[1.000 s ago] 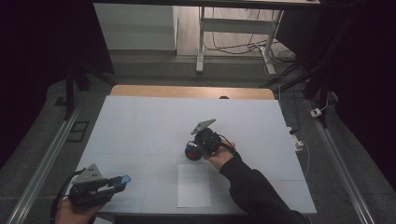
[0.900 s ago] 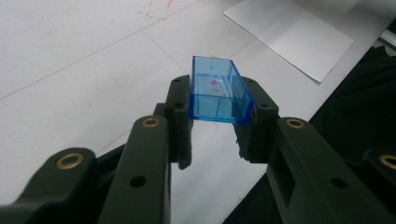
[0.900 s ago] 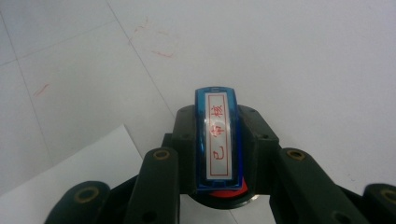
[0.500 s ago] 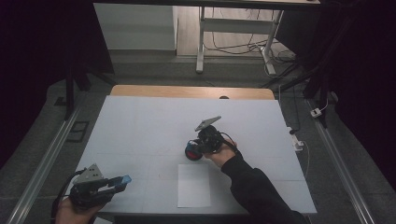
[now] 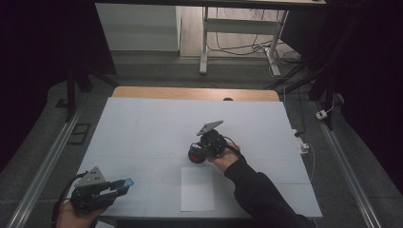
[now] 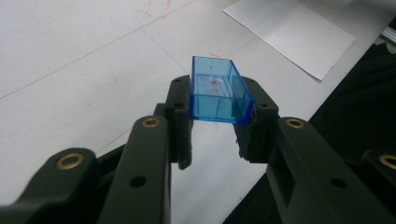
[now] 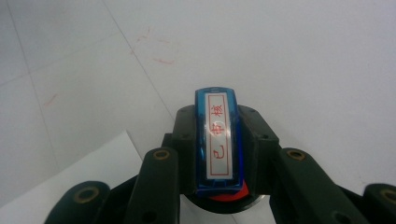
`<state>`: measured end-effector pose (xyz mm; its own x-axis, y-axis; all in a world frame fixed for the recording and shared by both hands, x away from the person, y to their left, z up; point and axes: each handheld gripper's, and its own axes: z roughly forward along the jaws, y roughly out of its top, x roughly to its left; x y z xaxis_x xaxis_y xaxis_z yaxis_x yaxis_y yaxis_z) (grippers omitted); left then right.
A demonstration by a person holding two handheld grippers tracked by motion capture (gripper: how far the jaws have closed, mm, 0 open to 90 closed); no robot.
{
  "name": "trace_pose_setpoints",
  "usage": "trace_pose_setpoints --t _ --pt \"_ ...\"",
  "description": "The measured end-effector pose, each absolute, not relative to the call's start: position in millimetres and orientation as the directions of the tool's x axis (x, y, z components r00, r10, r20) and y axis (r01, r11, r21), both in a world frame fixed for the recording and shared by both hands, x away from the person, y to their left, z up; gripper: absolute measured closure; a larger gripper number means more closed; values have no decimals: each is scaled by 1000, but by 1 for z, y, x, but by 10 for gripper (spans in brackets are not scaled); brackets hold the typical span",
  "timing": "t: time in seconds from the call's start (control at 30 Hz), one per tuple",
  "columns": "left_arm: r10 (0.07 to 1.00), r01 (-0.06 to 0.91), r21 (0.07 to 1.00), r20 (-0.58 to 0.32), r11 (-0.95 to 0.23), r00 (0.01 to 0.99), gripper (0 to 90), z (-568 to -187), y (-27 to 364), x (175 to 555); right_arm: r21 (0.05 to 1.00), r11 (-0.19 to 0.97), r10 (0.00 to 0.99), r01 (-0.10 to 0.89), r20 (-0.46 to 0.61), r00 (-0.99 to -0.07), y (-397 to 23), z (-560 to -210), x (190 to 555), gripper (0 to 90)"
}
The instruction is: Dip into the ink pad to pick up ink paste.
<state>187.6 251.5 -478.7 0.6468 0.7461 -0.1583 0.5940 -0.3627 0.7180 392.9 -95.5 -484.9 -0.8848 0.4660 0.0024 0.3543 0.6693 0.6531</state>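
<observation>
Blue-bodied stamp (image 7: 219,140), white label with red characters "已审核", clamped between the jaws of the right gripper (image 5: 202,152) at mid-table, just beyond a white paper sheet (image 5: 197,189). Clear blue cap (image 6: 219,91), open side up, pinched in the left gripper (image 5: 116,186), held low at the table's (image 5: 142,123) near left corner. White tabletop, faint red smudges; dark room, cables behind.

The left gripper (image 6: 219,126) clamps a clear blue plastic cap (image 6: 219,91) above the white table (image 6: 70,60), near 1 paper sheet (image 6: 294,32).
</observation>
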Motion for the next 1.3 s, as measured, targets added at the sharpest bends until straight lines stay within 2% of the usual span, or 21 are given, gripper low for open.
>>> trace_pose_setpoints --t 0.1,0.47,0.7,1.3 --pt "742 595 720 -170 -356 649 684 -479 253 188 648 682 464 340 -24 -886 -95 -485 391 713" --pt "736 594 725 -180 -350 653 685 -479 254 188 663 662 466 350 1 -885 -98 -485 392 709" --pt "734 593 726 -183 -347 654 684 -479 254 188 666 667 462 334 -18 -887 -97 -483 390 708" --pt "731 590 730 -185 -345 657 683 -478 255 188 703 643 419 304 9 -908 -102 -465 374 708"
